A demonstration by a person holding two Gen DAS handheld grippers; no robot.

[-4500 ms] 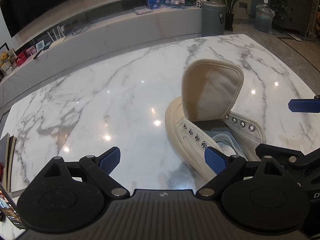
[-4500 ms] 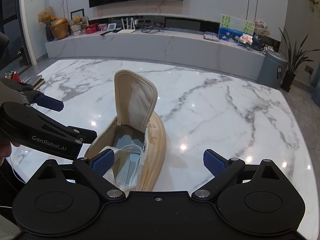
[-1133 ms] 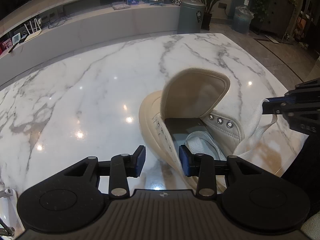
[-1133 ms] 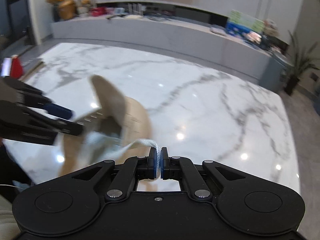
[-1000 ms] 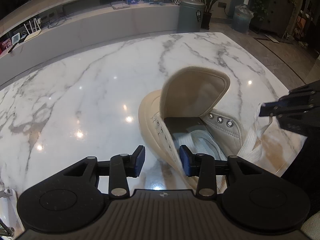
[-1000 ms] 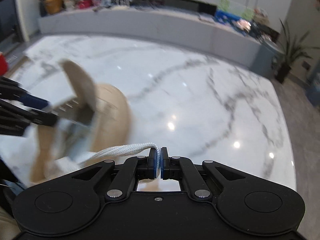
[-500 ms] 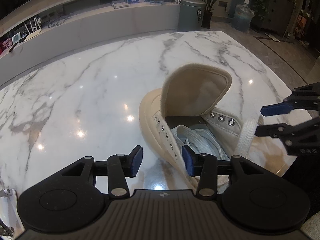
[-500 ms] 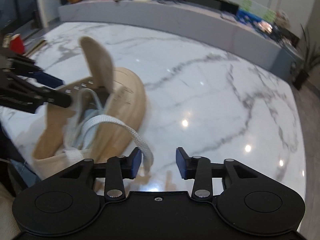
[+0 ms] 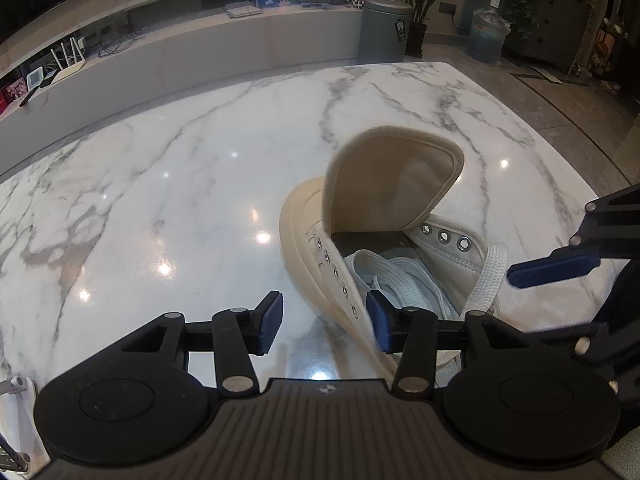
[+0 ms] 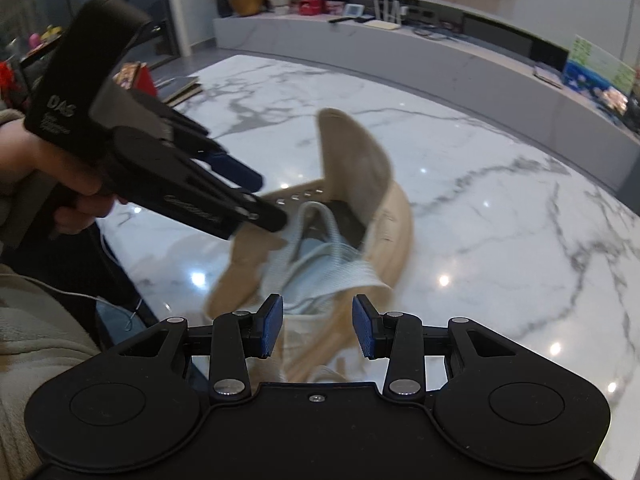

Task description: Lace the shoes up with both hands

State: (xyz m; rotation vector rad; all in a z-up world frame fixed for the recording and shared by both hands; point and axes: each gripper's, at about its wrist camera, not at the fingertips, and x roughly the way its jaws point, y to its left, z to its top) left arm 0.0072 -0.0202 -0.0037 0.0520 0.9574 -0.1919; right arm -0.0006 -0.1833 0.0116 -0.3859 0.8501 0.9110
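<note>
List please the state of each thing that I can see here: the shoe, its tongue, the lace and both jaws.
Shoe: on the marble table, eyelets empty.
Tongue: folded up and forward.
Lace: loose, draped over the shoe's side, not gripped.
Left gripper: jaws open astride the eyelet edge.
Right gripper: jaws open, holding nothing.

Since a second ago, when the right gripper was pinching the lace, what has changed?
The right gripper has let go of the white lace: its jaws stand apart with nothing pressed between them, and the lace now lies draped over the side of the shoe. The view from that gripper has swung round toward the shoe. The left gripper stays open astride the eyelet edge; the shoe rests where it was on the marble table.
</note>
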